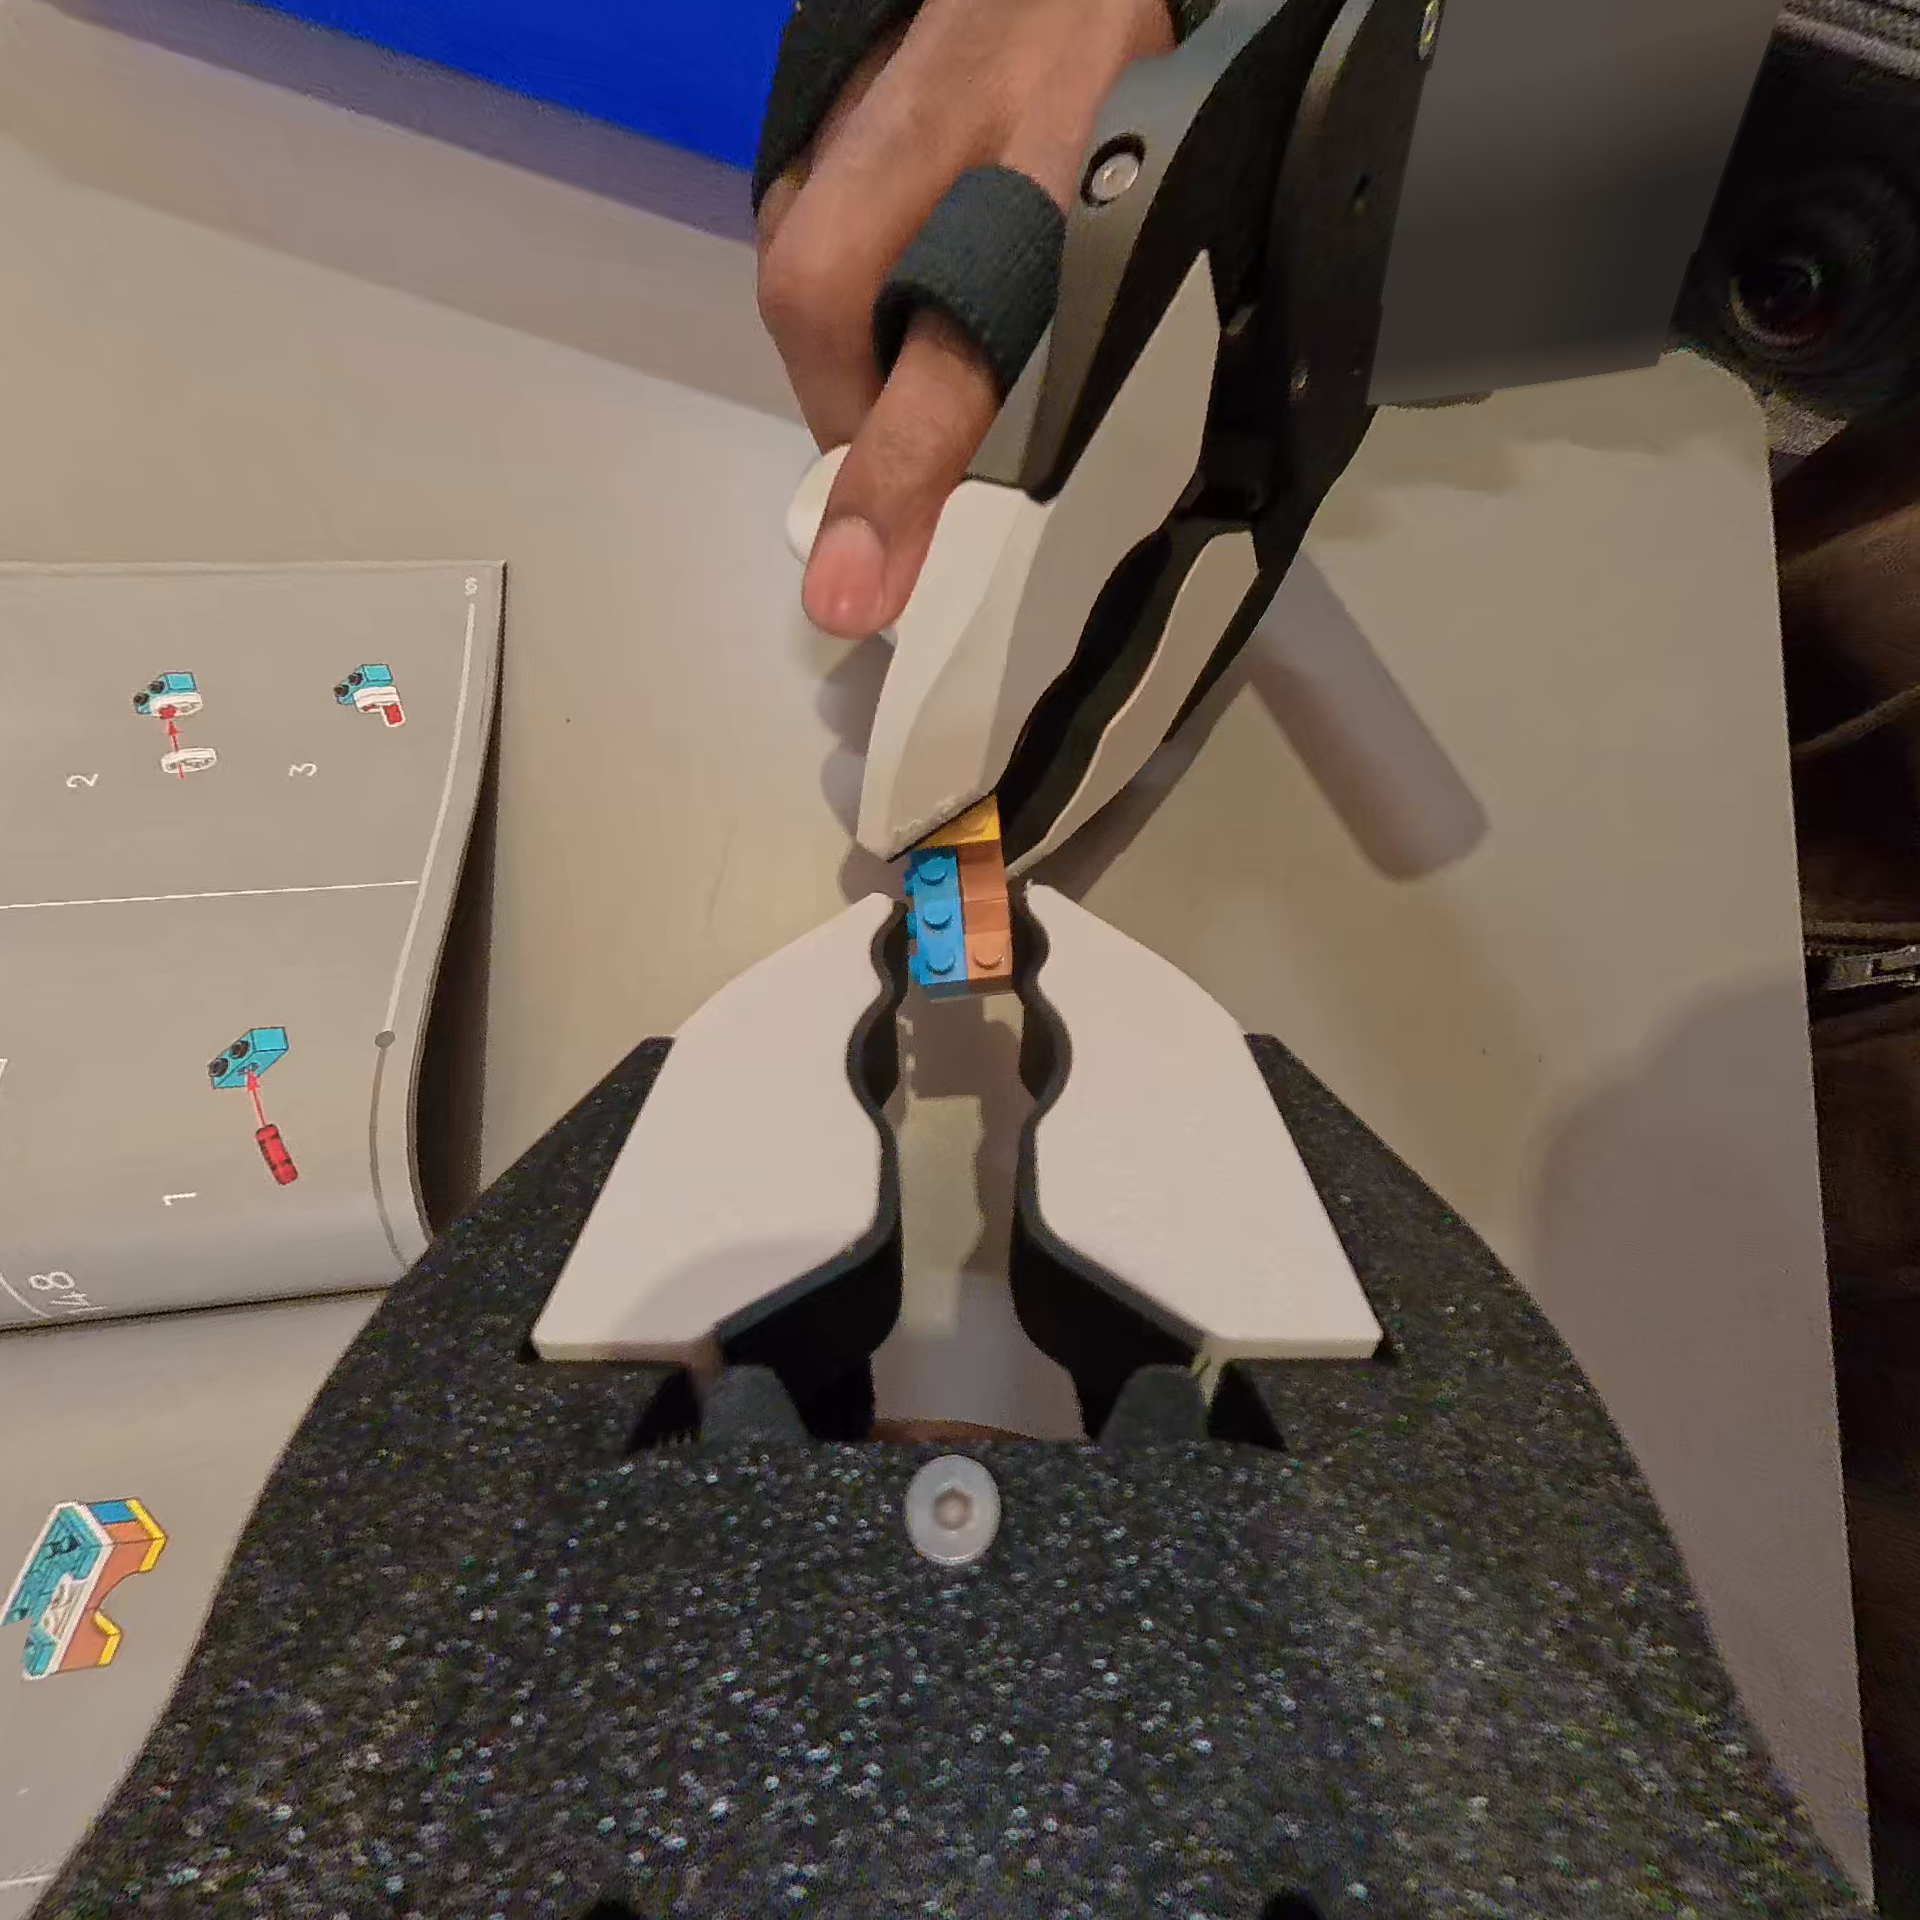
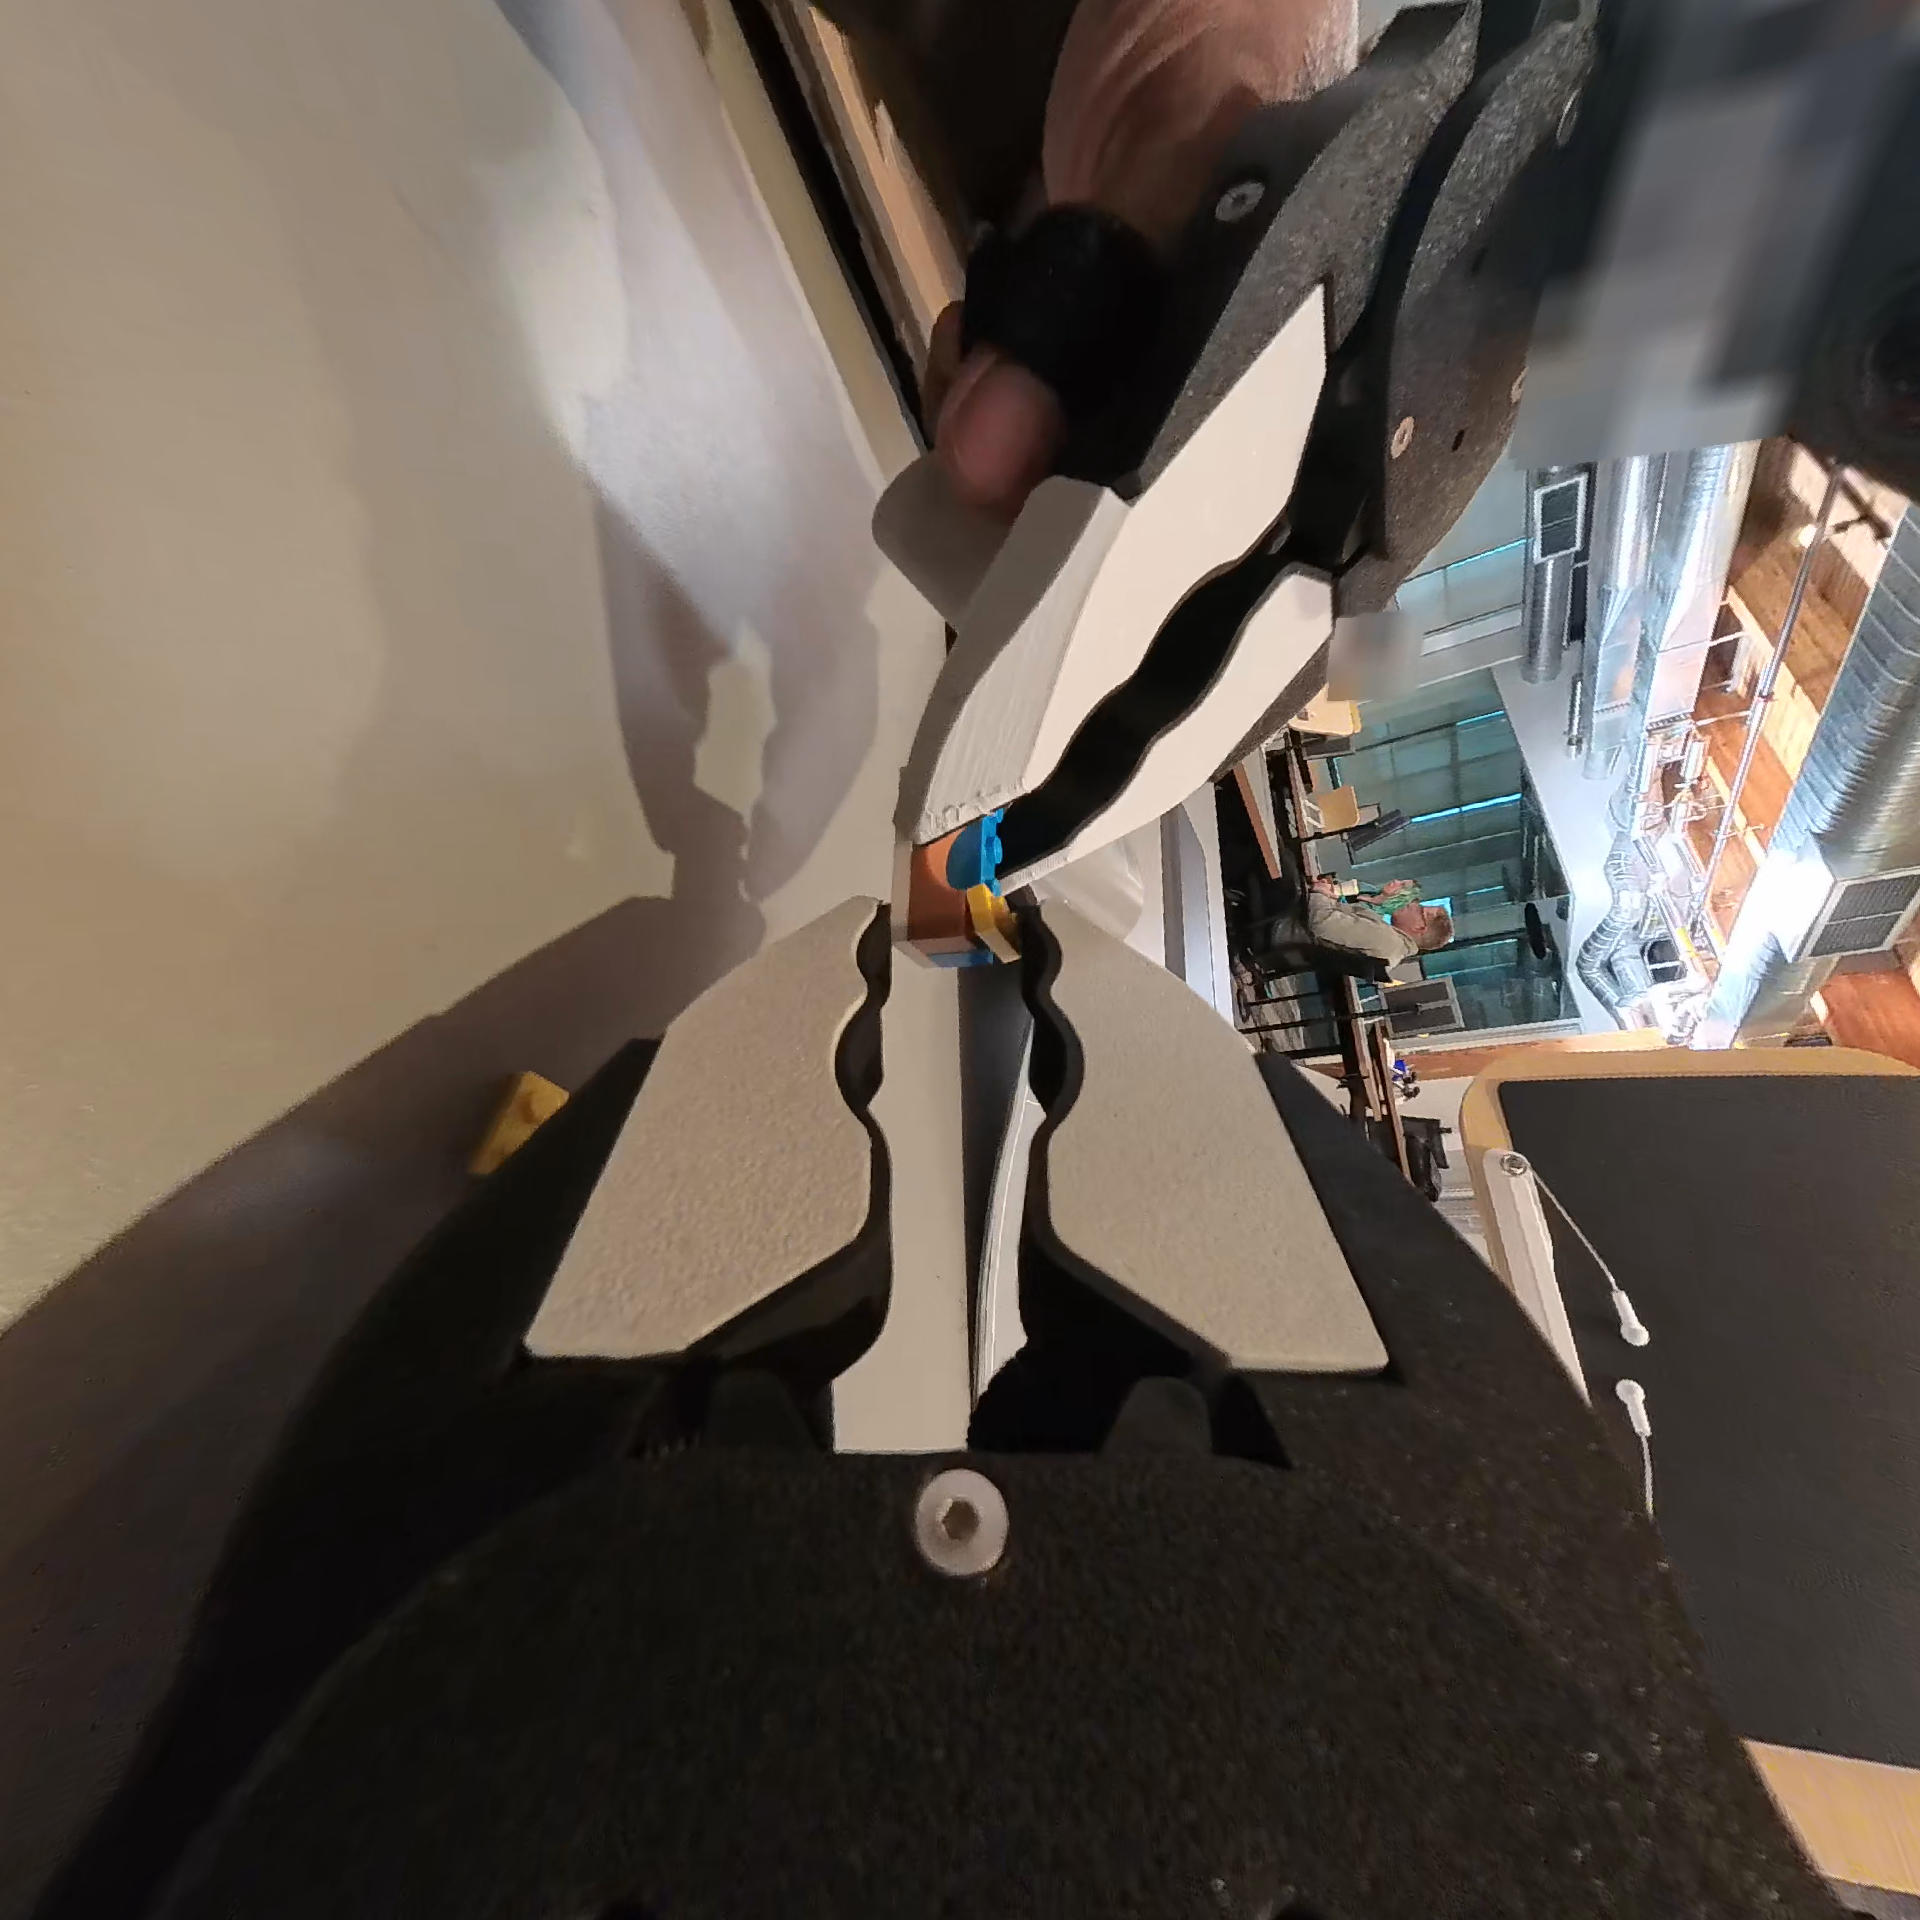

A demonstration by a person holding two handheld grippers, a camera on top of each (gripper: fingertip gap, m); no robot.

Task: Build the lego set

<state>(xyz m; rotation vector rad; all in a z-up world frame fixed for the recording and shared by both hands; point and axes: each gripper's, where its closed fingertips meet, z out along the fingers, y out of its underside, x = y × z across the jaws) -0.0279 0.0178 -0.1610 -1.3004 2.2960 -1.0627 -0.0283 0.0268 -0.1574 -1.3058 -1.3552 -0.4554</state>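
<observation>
A small lego assembly of blue, brown and yellow bricks (image 1: 956, 935) is held in the air between both grippers, over the grey table (image 1: 623, 520). In the left wrist view my left gripper (image 1: 961, 920) is shut on its blue and brown end. The right gripper (image 1: 961, 842) comes down from above and is shut on the yellow end. In the right wrist view my right gripper (image 2: 956, 940) clamps the assembly (image 2: 935, 914), and the left gripper (image 2: 966, 831) grips the blue part from above. A loose yellow plate (image 2: 514, 1127) lies on the table to the left.
An open instruction booklet (image 1: 239, 935) lies on the table at the left, with a picture of a teal, brown and yellow build (image 1: 78, 1579) below it. A person's hand (image 1: 904, 312) holds the right gripper. The table edge (image 1: 1787, 935) runs along the right. A black-topped table (image 2: 1714, 1403) stands beyond. Less than 4 cm separates the two grippers' tips.
</observation>
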